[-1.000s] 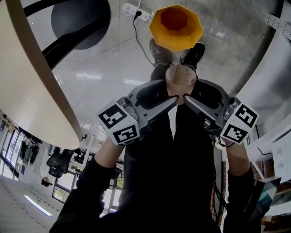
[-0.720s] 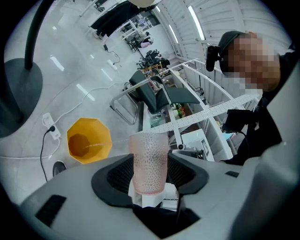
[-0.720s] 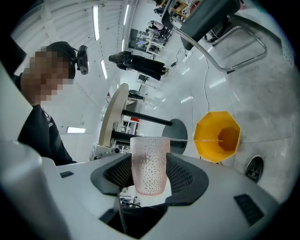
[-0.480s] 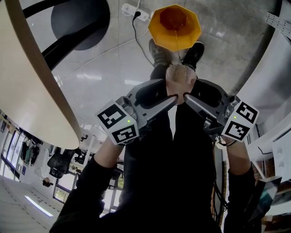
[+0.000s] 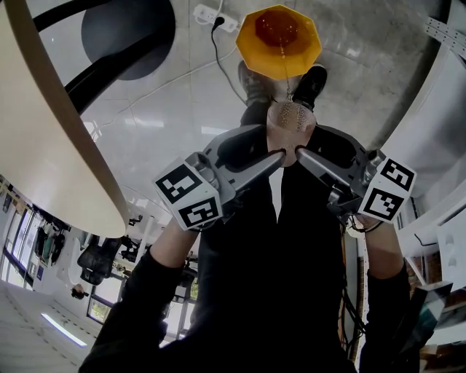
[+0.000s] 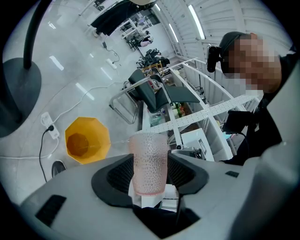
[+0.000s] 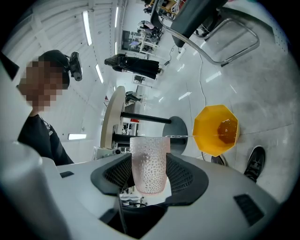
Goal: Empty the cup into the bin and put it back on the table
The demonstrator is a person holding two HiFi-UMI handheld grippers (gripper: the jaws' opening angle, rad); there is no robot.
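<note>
While your left gripper (image 6: 150, 159) and right gripper (image 7: 150, 164) clamp the probably light, thin-walled cup (image 5: 290, 120) mid-wall between their jaws, squeeze gently, since it could buckle.

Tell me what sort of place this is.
Probably an open-plan lab or workshop office: a glossy hard floor with a power strip on it, office chairs beside cluttered white-framed benches, and long strip lights overhead.

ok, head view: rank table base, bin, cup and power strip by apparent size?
1. table base and bin: about alike; the frame edge cuts off the base, so I won't rank them.
2. cup, though it sits nearer the camera.
3. power strip.
</note>
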